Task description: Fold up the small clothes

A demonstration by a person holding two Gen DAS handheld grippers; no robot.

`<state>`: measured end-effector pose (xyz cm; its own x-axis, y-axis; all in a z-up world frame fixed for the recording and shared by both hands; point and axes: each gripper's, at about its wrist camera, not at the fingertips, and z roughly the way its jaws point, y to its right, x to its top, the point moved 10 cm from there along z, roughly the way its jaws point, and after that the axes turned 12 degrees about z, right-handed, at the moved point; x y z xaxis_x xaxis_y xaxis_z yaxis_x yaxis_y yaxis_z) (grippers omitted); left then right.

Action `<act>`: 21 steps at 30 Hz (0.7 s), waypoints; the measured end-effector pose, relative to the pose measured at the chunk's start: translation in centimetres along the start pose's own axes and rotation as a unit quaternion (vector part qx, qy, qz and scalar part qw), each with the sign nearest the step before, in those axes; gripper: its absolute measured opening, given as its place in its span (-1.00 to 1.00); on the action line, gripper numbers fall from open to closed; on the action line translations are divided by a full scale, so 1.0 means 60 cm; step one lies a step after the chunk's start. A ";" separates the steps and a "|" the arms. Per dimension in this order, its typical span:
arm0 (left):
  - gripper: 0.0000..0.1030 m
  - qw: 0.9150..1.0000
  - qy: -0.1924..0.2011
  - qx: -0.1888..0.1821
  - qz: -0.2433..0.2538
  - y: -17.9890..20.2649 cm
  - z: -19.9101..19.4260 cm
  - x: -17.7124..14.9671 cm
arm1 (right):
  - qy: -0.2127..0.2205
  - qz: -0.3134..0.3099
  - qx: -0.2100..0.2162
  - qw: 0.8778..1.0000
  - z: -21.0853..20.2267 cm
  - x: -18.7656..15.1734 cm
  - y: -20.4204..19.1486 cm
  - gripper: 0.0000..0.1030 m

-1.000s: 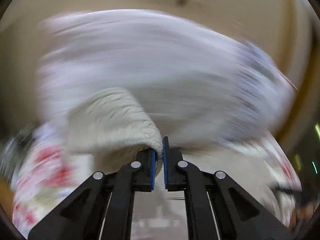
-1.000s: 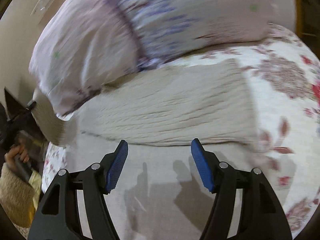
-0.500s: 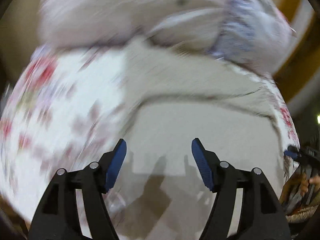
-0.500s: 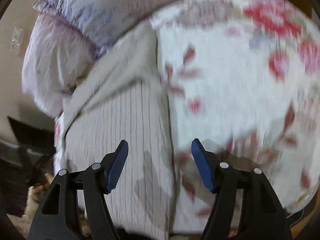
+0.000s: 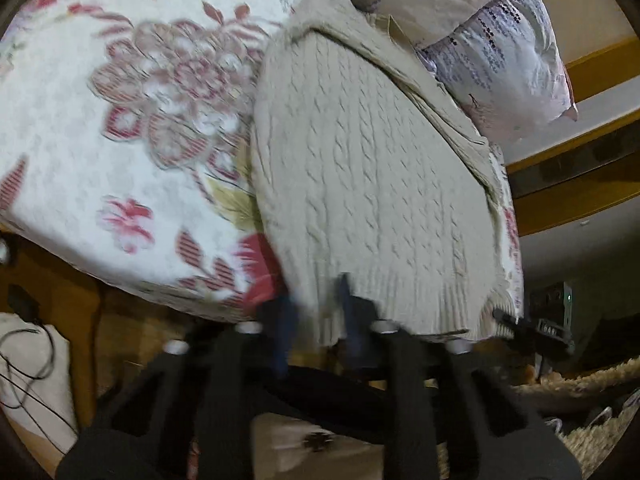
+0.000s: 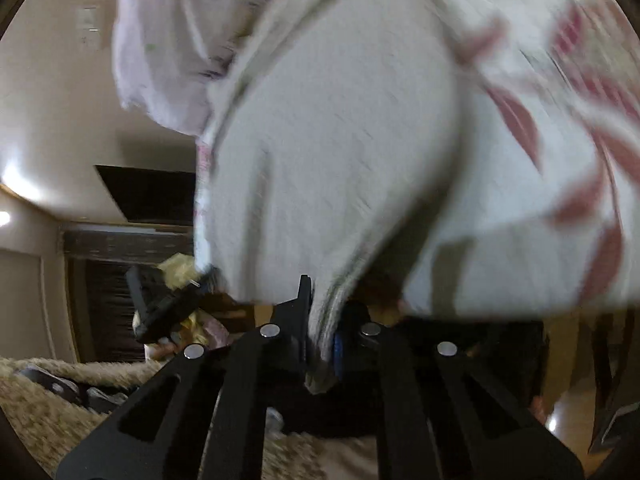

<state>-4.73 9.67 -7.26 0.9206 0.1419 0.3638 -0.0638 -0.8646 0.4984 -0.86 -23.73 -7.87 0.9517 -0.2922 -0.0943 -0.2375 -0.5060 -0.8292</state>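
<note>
Lying on the bed: one cream cable-knit sweater (image 5: 372, 184), spread on the floral quilt (image 5: 120, 128), its ribbed hem hanging over the near edge.
Count: one sweater, one quilt, two pillows (image 5: 500, 52) stacked at the far end, two grippers.
Left gripper (image 5: 316, 320): low at the bed's edge, pointing up along the sweater; its blue pads (image 5: 284, 332) stand on either side of the hem with a clear gap between them. The blur hides whether the pads touch the knit.
Right gripper (image 6: 320, 320): under the other hem corner, pointing up at the bed; pads drawn close together with a fold of the sweater (image 6: 332, 152) pinched between them, a tail of knit hanging below the fingers.
Hard to make out: both views are smeared, the right one worse, so the knit pattern shows only from the left wrist. In the left view the right gripper is only a dark tip past the hem's far corner.
Cut off: the sweater's top end runs under the pillows.
Around: shaggy beige rug (image 6: 36, 404) on the floor beside the bed.
</note>
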 end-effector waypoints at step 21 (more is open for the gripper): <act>0.62 0.996 0.086 0.037 0.013 -0.059 0.076 0.464 | 0.263 0.056 -0.018 0.963 -0.029 0.456 -0.128 0.91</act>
<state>22.88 14.48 -2.46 0.8391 0.1942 0.5081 -0.0518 -0.9014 0.4299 26.66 -29.25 -3.10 0.6913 -0.7129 0.1178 -0.3491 -0.4722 -0.8094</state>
